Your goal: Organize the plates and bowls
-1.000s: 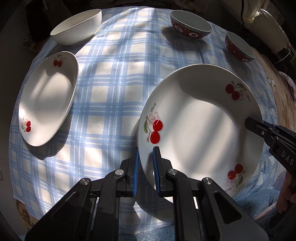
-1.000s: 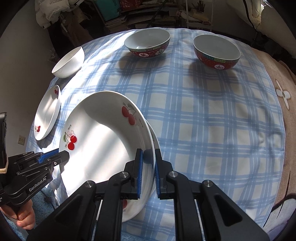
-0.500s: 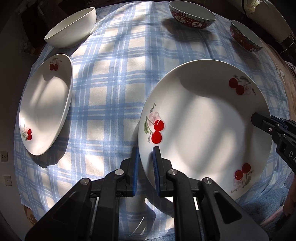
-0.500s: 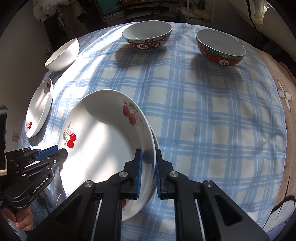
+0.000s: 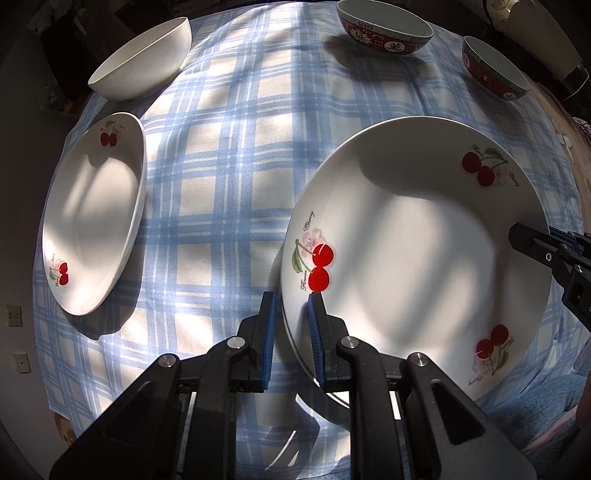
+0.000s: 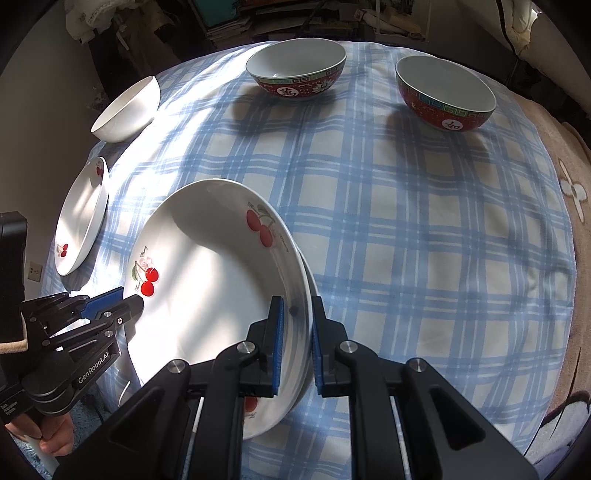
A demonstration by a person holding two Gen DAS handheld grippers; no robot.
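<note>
Sunlit bench under a blue plaid cloth

Sunlight is striping the blue-and-white checked tablecloth (image 6: 424, 236); a pale wall (image 5: 18, 229) carrying two sockets (image 5: 14, 315) is standing left of the tool, and cluttered shelves (image 6: 229, 22) are sitting in shadow far ahead.

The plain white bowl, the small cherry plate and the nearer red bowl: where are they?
plain white bowl (image 5: 142, 61), left wrist view, on its outer wall
small cherry plate (image 5: 92, 218), left wrist view, on its bare middle
nearer red bowl (image 6: 445, 86), right wrist view, on its grey inside
</note>
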